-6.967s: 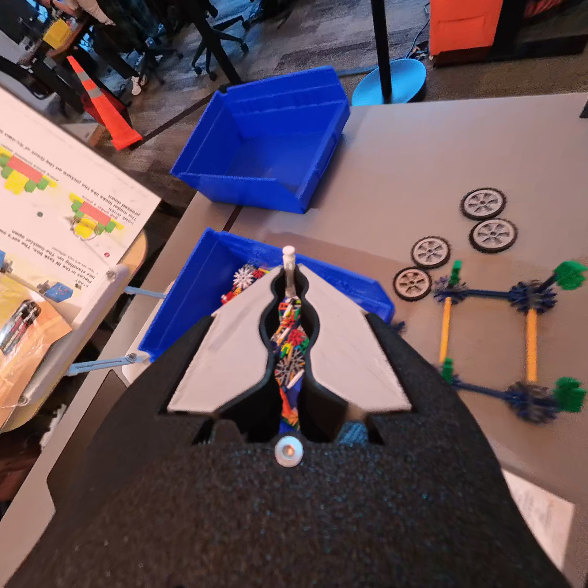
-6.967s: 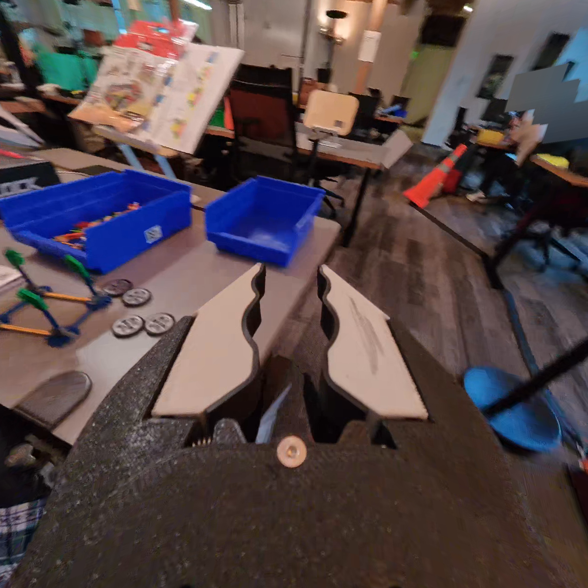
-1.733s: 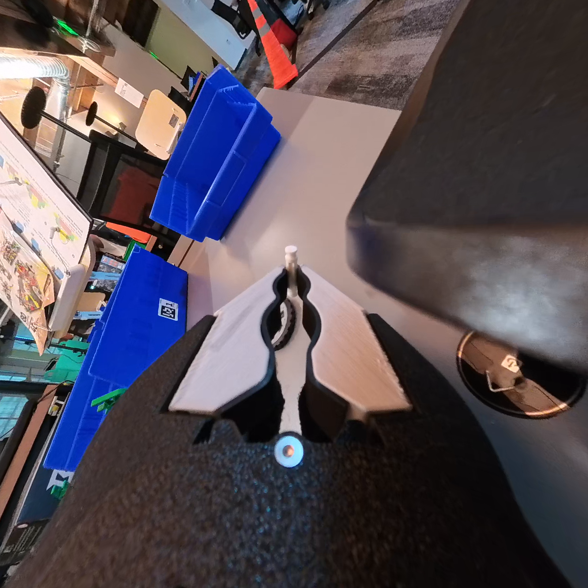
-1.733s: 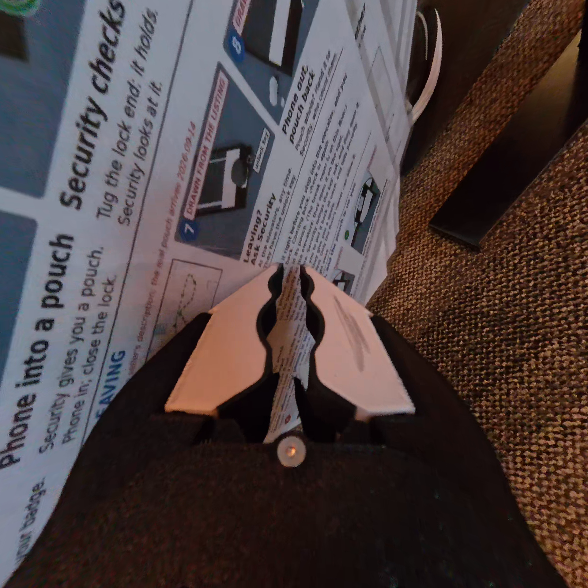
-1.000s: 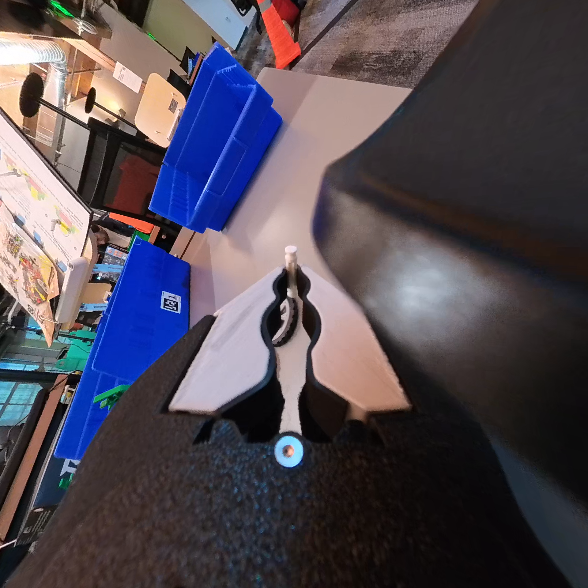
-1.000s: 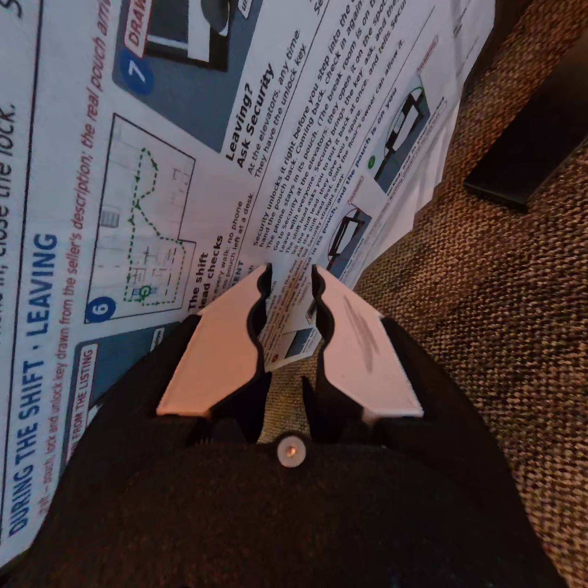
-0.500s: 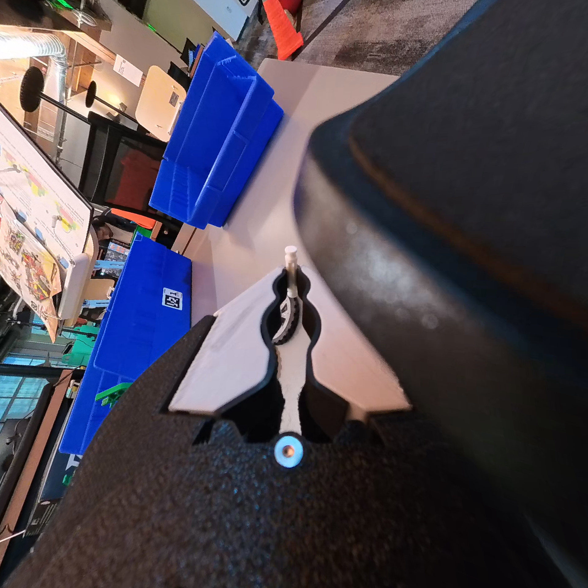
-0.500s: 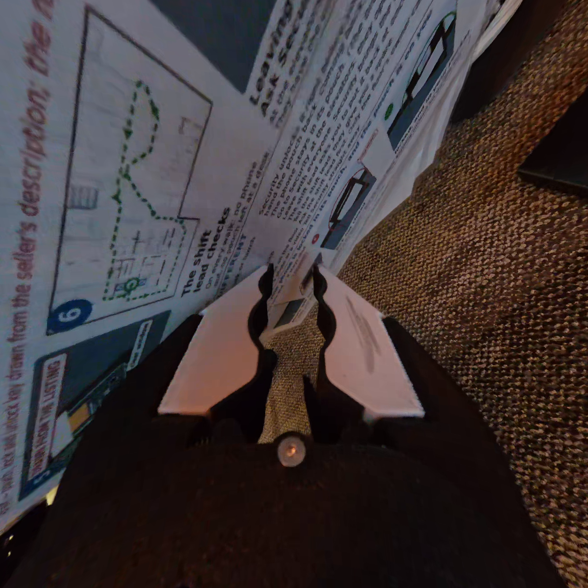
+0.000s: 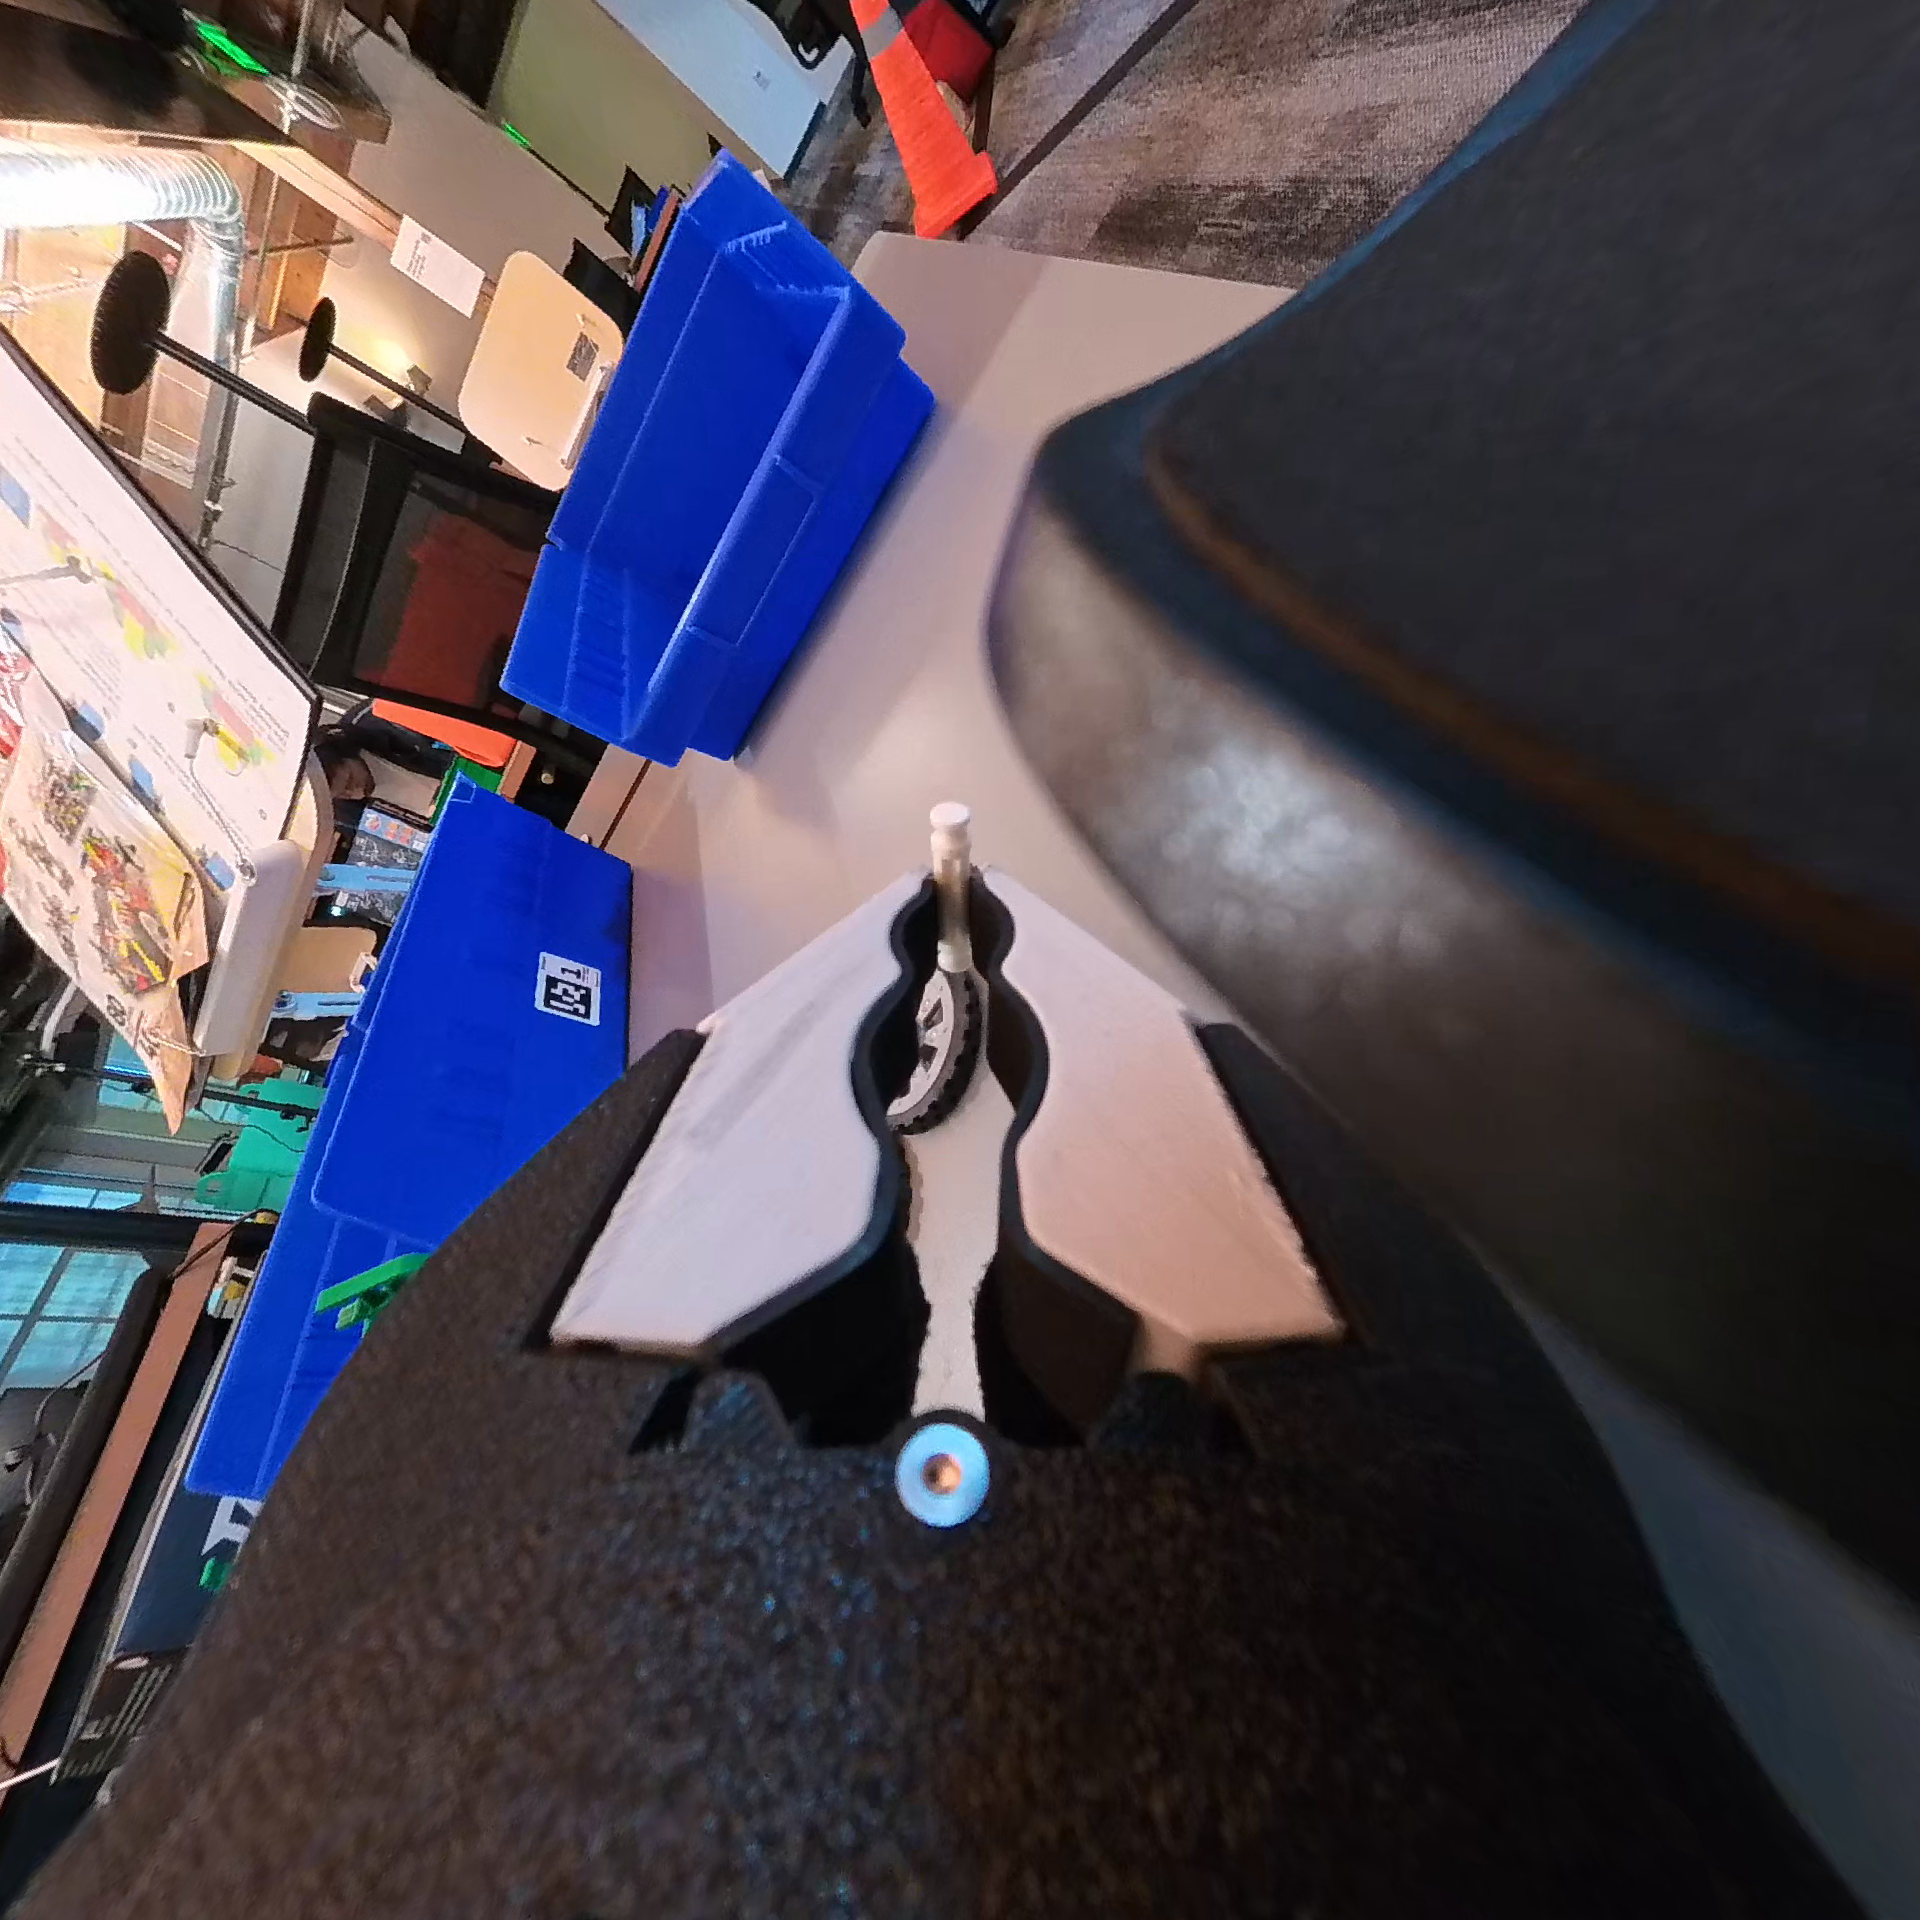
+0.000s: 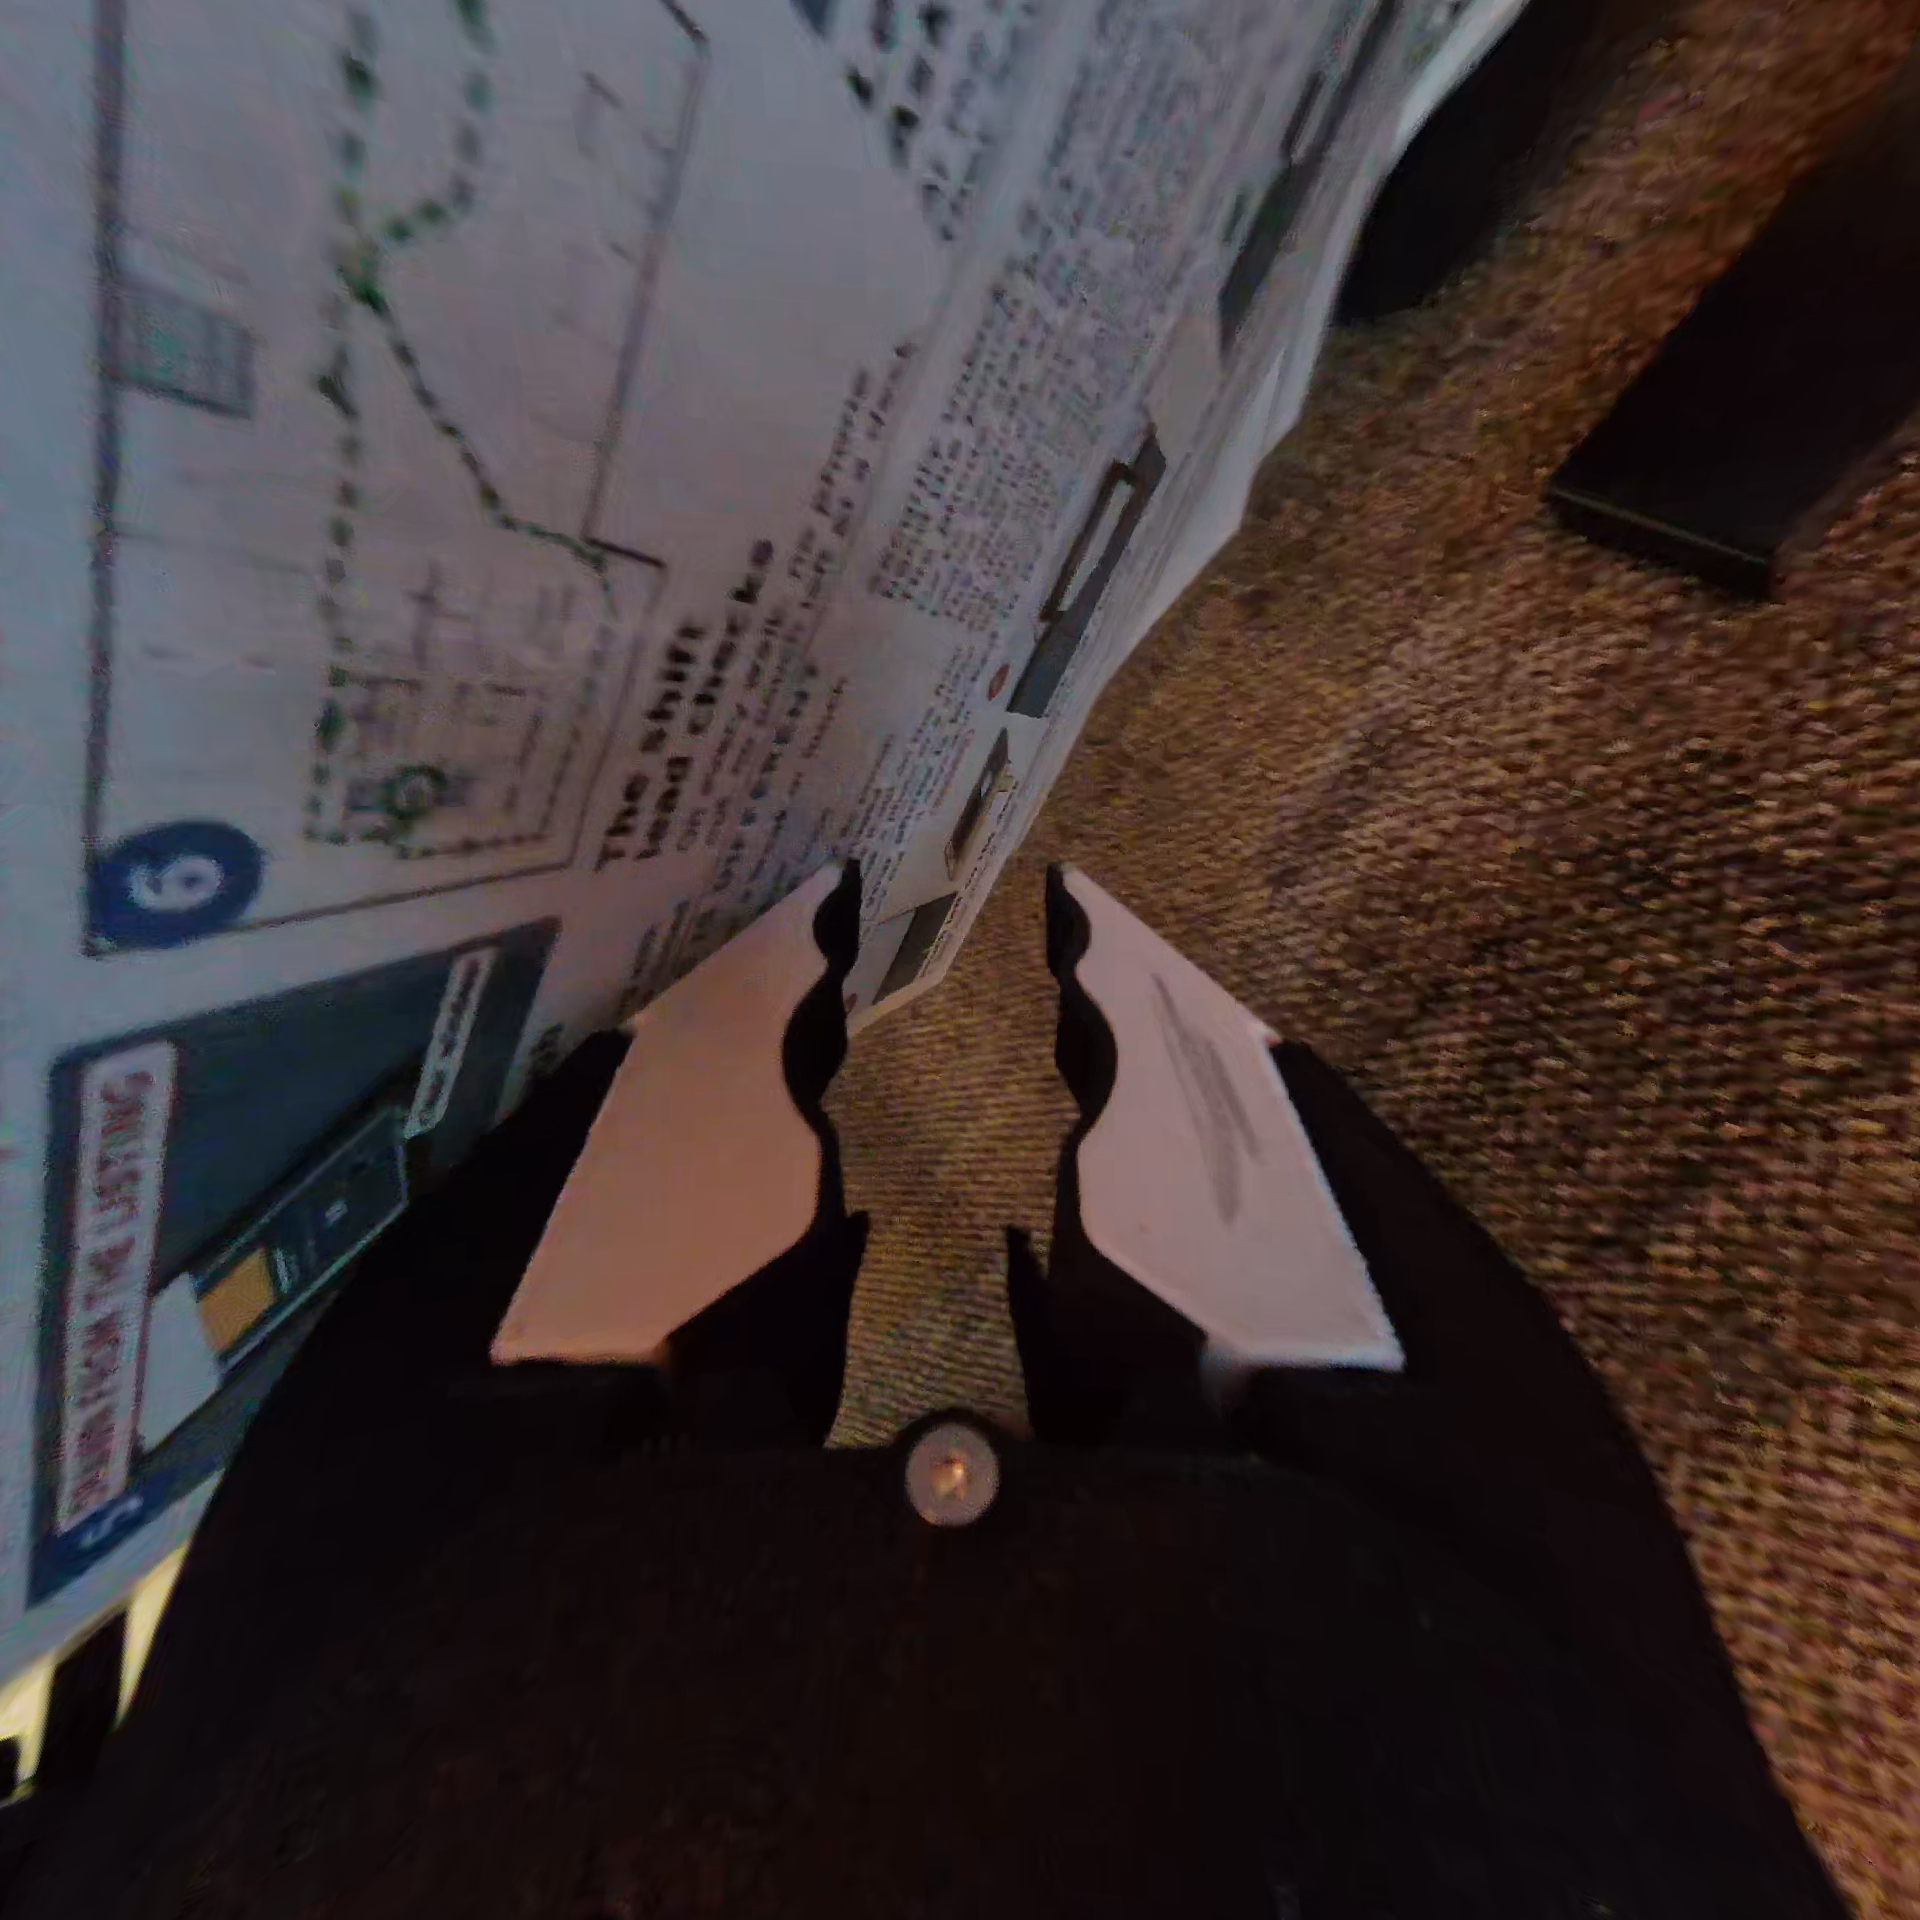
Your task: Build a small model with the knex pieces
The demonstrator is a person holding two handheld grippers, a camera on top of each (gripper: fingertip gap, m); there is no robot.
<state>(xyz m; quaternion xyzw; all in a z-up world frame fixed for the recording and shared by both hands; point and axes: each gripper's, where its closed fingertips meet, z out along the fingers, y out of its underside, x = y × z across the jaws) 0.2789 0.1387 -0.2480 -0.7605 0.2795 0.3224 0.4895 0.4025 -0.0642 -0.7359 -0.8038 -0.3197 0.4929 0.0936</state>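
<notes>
Left wrist view: the left gripper (image 9: 951, 883) is clenched on a grey rod (image 9: 949, 847) pointing forward over the surface (image 9: 831, 821), a wheel (image 9: 940, 1049) behind it. The right gripper (image 10: 951, 883) is released beside a printed sheet (image 10: 520, 416), above carpet (image 10: 1455, 935).

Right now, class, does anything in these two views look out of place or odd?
Yes. A printed paper sheet hangs over brown carpet rather than lying on a table, its corner by the open right gripper. The left gripper pinches a white rod.
</notes>
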